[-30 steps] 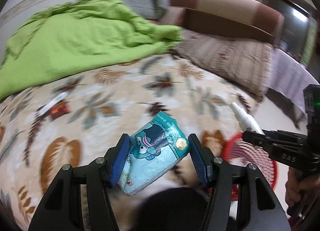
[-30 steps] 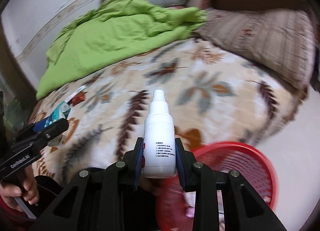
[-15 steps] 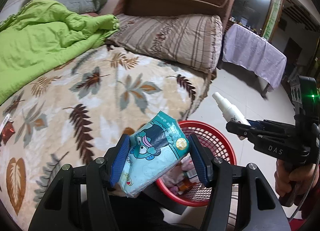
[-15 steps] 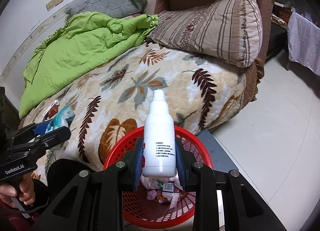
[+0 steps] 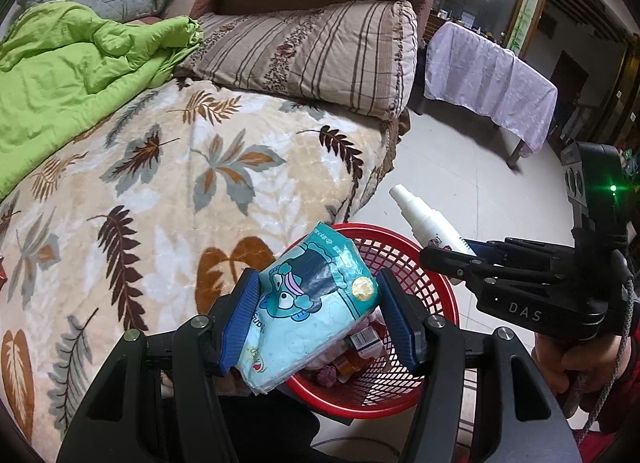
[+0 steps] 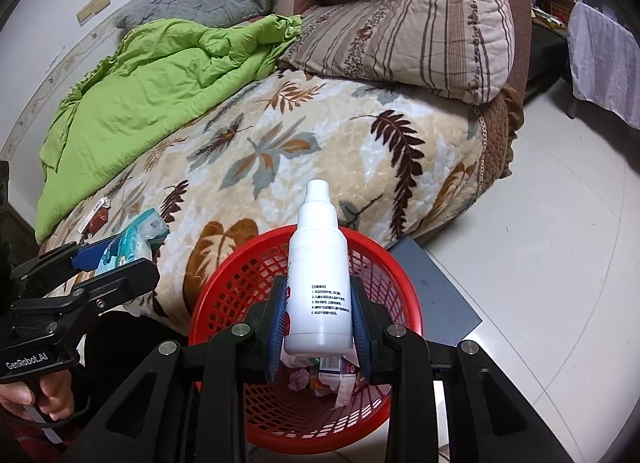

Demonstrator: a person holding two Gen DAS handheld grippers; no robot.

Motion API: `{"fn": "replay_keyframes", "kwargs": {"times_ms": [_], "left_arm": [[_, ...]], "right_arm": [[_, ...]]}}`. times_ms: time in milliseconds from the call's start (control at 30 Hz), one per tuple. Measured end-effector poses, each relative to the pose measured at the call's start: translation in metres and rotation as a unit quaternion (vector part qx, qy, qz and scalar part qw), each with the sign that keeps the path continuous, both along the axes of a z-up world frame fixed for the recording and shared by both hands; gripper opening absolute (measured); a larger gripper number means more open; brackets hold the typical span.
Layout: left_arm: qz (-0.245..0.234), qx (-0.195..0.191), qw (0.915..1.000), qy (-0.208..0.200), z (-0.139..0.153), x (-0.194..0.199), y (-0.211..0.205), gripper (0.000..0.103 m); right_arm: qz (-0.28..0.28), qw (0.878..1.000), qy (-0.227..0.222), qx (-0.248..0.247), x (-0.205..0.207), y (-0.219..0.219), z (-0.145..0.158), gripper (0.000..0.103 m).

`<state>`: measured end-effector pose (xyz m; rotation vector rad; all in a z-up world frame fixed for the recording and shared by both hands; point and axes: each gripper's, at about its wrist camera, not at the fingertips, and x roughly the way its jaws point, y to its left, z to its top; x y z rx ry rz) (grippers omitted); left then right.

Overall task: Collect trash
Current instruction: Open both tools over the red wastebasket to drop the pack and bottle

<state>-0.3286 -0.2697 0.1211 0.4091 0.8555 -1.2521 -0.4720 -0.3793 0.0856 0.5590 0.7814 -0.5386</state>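
Both hands loaded over the red basket point(image 6: 224, 295)!
Left gripper point(image 5: 316, 315) clamps the blue cartoon packet point(image 5: 308, 311) above the near rim; right gripper point(image 6: 320, 323) grips the white spray bottle point(image 6: 320, 283) over the middle, beside the leaf-print bed point(image 5: 168, 191).

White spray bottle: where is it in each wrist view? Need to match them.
Left wrist: white spray bottle right of centre, tilted, held in the right gripper.
Right wrist: bottom centre, upright, clamped between the gripper's blue pads.
Shared landmark: red basket, beneath the bottle in both.
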Motion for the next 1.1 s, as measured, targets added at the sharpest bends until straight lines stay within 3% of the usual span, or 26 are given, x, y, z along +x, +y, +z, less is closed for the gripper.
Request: {"fn": "replay_keyframes", "kwargs": {"times_ms": [133, 400, 800, 1100], "left_arm": [[-0.018, -0.004, 0.9998, 0.000, -0.001, -0.005, -0.005, 0.067], [-0.005, -0.004, 1.0000, 0.000, 0.002, 0.001, 0.002, 0.067], [0.092, -0.022, 0.9955, -0.007, 0.014, 0.055, 0.058, 0.068], [0.208, -0.032, 0.9776, -0.007, 0.015, 0.121, 0.137, 0.069]], "right_arm": [[0.003, 1.000, 0.008, 0.010, 0.000, -0.003, -0.006, 0.037], [-0.006, 1.000, 0.004, 0.002, -0.002, -0.007, 0.001, 0.039], [0.077, 0.997, -0.019, 0.003, 0.065, 0.029, 0.016, 0.039], [0.179, 0.984, -0.018, -0.011, 0.157, 0.085, 0.026, 0.047]]}}
